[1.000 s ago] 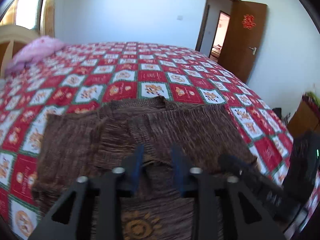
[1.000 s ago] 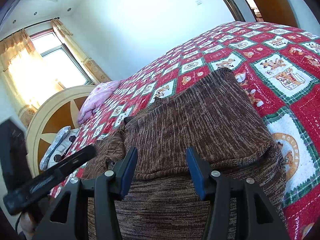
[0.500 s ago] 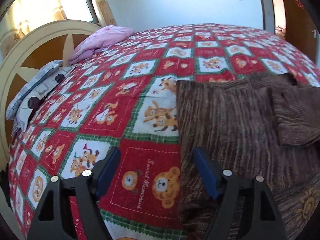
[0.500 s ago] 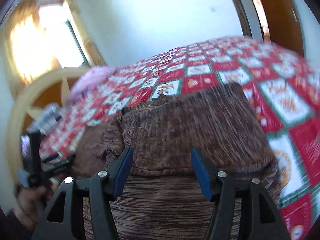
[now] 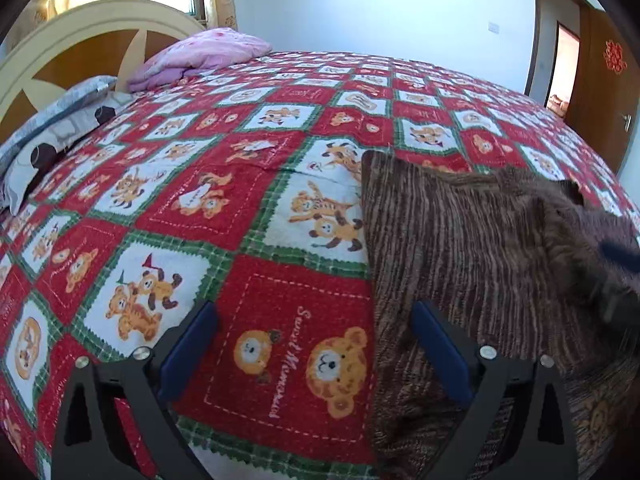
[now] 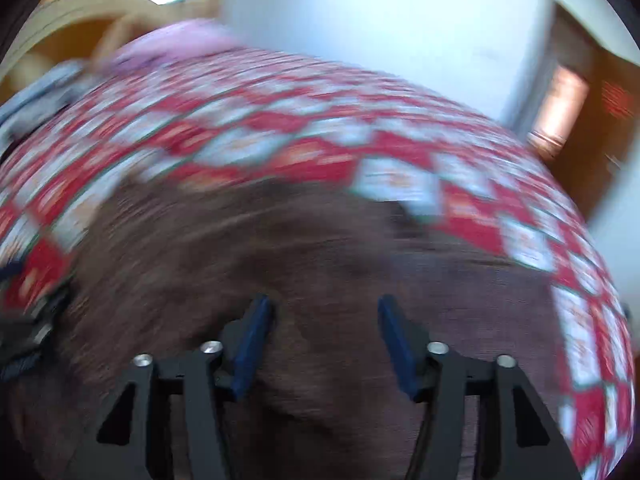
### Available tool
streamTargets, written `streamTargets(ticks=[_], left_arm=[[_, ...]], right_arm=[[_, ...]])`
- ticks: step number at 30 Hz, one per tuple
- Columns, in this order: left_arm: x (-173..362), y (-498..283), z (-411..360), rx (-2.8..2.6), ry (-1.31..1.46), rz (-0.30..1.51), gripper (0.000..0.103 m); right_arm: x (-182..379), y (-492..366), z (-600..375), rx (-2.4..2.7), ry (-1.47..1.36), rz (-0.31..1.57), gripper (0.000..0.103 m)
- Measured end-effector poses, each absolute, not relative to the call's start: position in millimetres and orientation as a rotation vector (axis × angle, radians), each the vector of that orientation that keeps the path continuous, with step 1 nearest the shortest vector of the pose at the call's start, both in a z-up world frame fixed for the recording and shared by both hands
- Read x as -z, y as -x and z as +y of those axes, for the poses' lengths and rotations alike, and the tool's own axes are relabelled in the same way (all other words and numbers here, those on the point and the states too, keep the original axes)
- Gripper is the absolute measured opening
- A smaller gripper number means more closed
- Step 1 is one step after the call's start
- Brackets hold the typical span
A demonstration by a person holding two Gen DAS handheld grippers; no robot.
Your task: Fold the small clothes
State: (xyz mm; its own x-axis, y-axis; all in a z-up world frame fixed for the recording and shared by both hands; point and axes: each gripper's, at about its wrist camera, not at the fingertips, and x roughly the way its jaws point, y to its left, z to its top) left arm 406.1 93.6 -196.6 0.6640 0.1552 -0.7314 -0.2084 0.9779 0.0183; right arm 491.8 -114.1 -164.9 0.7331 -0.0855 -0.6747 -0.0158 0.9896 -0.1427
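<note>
Covering nearly the whole of both views, the bed [image 5: 248, 184] wears a red, white and green quilt [image 5: 280, 308] printed with teddy bears. At its head stands a cream and wood headboard [image 5: 68, 40], with a pink pillow [image 5: 200, 56] and a grey patterned pillow [image 5: 60, 120] lying against it. A white wall [image 5: 380, 4] rises behind, and a brown door [image 5: 600, 80] stands open at the right.

On the quilt lies the brown knitted garment [image 5: 472, 248], spread flat with one straight edge running down the middle of the left wrist view and a folded flap lying on top toward the right. In the right wrist view, which is heavily blurred, the same brown knit [image 6: 320, 264] fills the lower half.

The left gripper [image 5: 316, 348] has just been opening and now stands very wide; its left blue pad hangs over bare quilt and its right pad over the garment's edge, with nothing pinched between them. The right gripper [image 6: 324, 344] is about half open above the brown knit, its jaws having just closed a little, and no cloth is caught between the pads. A blurred dark shape with a blue tip [image 5: 618, 258] shows at the right edge of the left wrist view.
</note>
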Motion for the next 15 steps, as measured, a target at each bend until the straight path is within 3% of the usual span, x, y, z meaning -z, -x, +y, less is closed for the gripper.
streamTargets(ticks=[6,10,15], left_arm=[[197,-405,96,-0.195,0.084,0.812,0.101],[196,-404,96,-0.195,0.086,0.807,0.101],[196,-404,96,-0.200,0.078,0.809,0.102]], right_arm=[[155,-478,-171,0.001,0.030,0.749,0.055],[152,-451,-118,-0.238,0.110,0.711,0.055],[180,-440,-35,-0.336,0.405,0.724,0.055]])
